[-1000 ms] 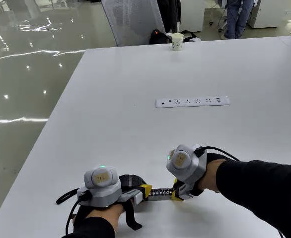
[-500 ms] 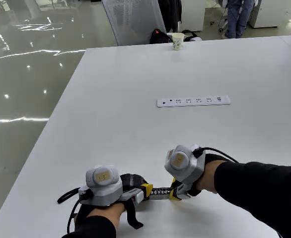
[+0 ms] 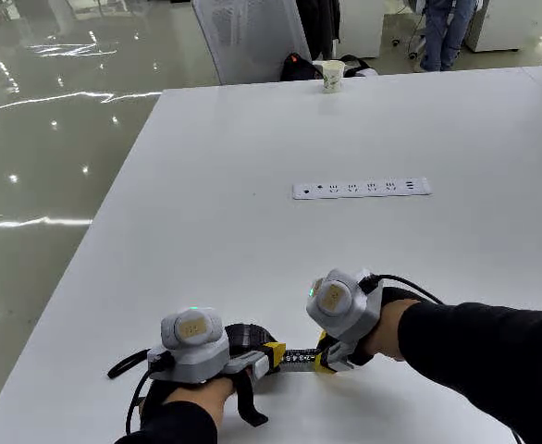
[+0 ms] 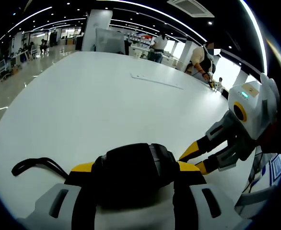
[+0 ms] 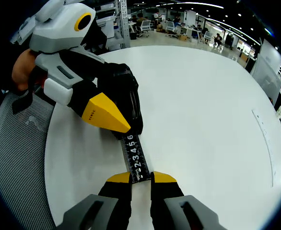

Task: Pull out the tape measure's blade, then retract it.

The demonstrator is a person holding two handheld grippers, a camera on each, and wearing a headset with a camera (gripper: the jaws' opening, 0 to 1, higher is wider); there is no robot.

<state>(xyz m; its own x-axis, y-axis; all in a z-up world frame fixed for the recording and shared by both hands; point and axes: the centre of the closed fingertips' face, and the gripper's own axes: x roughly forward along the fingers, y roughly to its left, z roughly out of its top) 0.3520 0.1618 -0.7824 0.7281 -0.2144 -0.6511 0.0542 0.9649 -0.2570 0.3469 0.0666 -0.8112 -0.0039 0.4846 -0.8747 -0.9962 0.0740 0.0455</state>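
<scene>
A black tape measure [image 3: 244, 337] lies near the table's front edge, and my left gripper [image 3: 264, 357] is shut on its case. In the left gripper view the case [image 4: 131, 184] sits between the yellow-tipped jaws of my left gripper [image 4: 134, 167]. A short length of blade [image 3: 297, 355] with black numbers runs right from the case. My right gripper [image 3: 322, 363] is shut on the blade's end. The right gripper view shows the blade [image 5: 133, 155] running from my right gripper [image 5: 141, 178] to the case [image 5: 125, 88], and the left gripper's yellow fingertip [image 5: 104, 113] beside it.
A white power strip [image 3: 362, 189] lies mid-table. A paper cup [image 3: 332, 76] stands at the far edge before a grey chair [image 3: 248, 37]. The tape's black strap [image 3: 247, 408] trails toward me. The table's left edge [image 3: 86, 250] drops to a shiny floor.
My right gripper has moved slightly left toward the case, and the exposed blade is shorter. The left gripper and the case have stayed put.
</scene>
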